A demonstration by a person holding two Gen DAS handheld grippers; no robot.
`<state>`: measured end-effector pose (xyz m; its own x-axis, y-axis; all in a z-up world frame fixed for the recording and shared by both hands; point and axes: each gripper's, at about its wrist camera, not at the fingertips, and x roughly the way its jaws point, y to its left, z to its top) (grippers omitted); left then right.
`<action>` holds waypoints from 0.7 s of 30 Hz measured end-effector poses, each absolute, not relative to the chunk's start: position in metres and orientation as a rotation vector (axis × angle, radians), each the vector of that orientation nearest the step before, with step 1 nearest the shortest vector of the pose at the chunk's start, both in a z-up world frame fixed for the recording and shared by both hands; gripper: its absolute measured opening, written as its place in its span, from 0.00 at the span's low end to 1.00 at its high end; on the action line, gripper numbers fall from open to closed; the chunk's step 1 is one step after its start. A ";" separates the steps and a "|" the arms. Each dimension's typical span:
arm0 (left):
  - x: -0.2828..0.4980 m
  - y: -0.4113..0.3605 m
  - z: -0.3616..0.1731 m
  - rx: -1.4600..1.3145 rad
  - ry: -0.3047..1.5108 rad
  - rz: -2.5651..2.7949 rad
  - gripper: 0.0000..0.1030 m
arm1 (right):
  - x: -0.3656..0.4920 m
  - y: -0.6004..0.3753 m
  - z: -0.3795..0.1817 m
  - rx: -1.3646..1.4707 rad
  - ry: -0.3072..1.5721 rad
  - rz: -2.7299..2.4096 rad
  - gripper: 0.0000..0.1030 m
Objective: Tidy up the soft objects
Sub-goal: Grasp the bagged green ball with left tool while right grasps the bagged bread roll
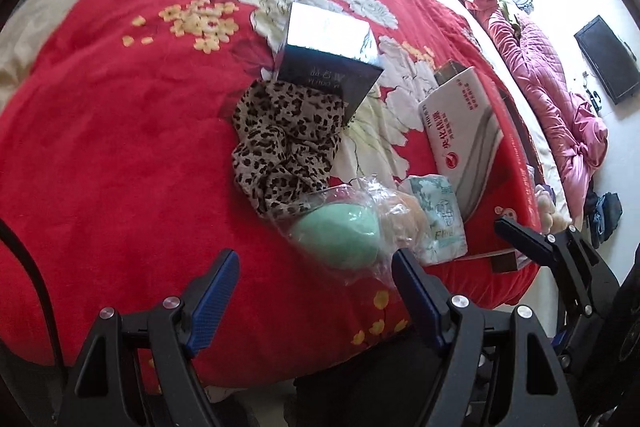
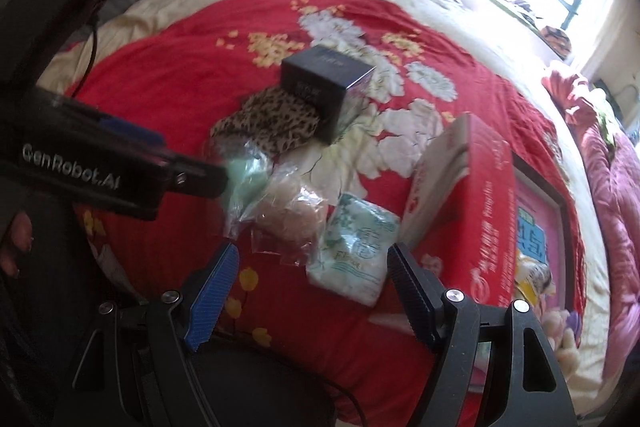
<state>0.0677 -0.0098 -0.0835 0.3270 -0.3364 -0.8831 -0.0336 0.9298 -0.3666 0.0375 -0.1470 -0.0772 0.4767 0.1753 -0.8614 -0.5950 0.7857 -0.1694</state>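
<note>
Between and just beyond the open, empty left gripper (image 1: 316, 263) fingers lies a bagged green sponge (image 1: 338, 235): light, squashy, slippery film. Ahead of the open right gripper (image 2: 314, 259), the tissue pack (image 2: 354, 247) looks soft; grip across its middle.

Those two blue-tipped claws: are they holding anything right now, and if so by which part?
Nothing is held. The left gripper and the right gripper both hang open above the red bedspread, jaws empty, near the green sponge and tissue pack.
</note>
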 end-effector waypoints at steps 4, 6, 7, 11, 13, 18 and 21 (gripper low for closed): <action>0.075 -0.010 -0.092 -0.375 1.241 -0.210 0.75 | 0.049 -0.136 -0.094 -0.574 0.983 0.508 0.76; 0.078 -0.009 -0.095 -0.390 1.248 -0.215 0.75 | 0.054 -0.131 -0.104 -0.626 0.991 0.509 0.76; 0.080 -0.008 -0.097 -0.399 1.249 -0.214 0.75 | 0.056 -0.130 -0.107 -0.636 0.995 0.511 0.76; 0.086 -0.004 -0.103 -0.429 1.256 -0.211 0.75 | 0.061 -0.126 -0.115 -0.667 0.954 0.536 0.75; 0.088 -0.002 -0.106 -0.438 1.258 -0.211 0.75 | 0.064 -0.123 -0.120 -0.687 0.939 0.552 0.75; 0.089 0.003 -0.114 -0.471 1.271 -0.223 0.76 | 0.076 -0.120 -0.132 -0.681 0.964 0.572 0.68; 0.090 0.001 -0.115 -0.453 1.272 -0.225 0.76 | 0.082 -0.123 -0.133 -0.641 0.966 0.568 0.48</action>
<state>0.0897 0.0012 -0.1151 0.2876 -0.4072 -0.8669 -0.0848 0.8907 -0.4465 0.0824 -0.1233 -0.1332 0.4547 0.1540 -0.8772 -0.6917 0.6815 -0.2389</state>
